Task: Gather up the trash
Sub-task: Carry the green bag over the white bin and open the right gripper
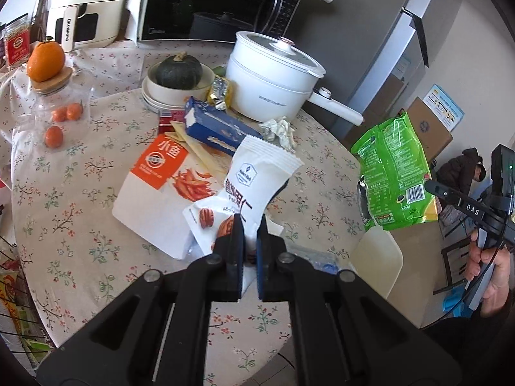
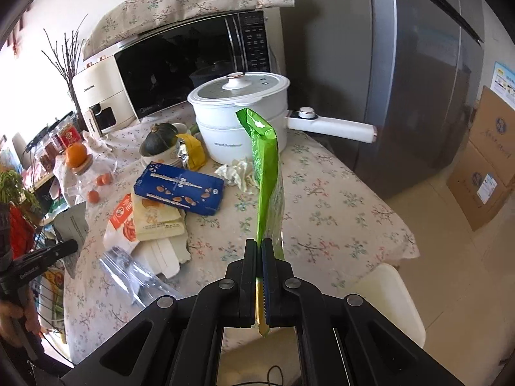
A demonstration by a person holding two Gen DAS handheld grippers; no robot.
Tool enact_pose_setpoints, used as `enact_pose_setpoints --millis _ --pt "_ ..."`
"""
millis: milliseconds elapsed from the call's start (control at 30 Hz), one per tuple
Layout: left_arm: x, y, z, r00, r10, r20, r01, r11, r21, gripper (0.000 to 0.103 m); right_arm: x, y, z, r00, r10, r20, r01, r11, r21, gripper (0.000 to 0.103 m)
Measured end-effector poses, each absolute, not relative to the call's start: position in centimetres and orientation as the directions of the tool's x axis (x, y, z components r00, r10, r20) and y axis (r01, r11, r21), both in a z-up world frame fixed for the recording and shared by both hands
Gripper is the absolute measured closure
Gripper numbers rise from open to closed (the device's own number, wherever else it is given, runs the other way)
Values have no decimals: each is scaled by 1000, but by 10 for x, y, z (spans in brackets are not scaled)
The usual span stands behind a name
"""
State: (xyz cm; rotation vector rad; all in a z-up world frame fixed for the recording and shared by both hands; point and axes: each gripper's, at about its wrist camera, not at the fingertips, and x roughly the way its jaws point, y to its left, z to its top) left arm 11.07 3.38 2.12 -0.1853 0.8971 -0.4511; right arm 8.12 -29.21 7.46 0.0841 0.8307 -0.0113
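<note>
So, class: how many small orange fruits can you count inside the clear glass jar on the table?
3 inside the glass jar, seen from the left wrist: two touching side by side, one lower down alone. The large orange sits on the lid, not inside. Glare may hide others.

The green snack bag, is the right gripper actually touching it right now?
Touching. In the right wrist view, the right gripper has its jaws closed flat on the lower edge of the green snack bag, which stands up between them, clear of the table.
</note>
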Motion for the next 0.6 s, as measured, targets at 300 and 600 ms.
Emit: enact_pose_setpoints --millis 300,600 --pt "91 -24 24 474 -524 -707 418 841 -343 96 18 -354 66 633 -83 -769 122 993 -7 99" --pt "71 -99 15 390 -567 -726 521 786 -334 96 1 -410 2 492 -82 -867 207 978 24 99"
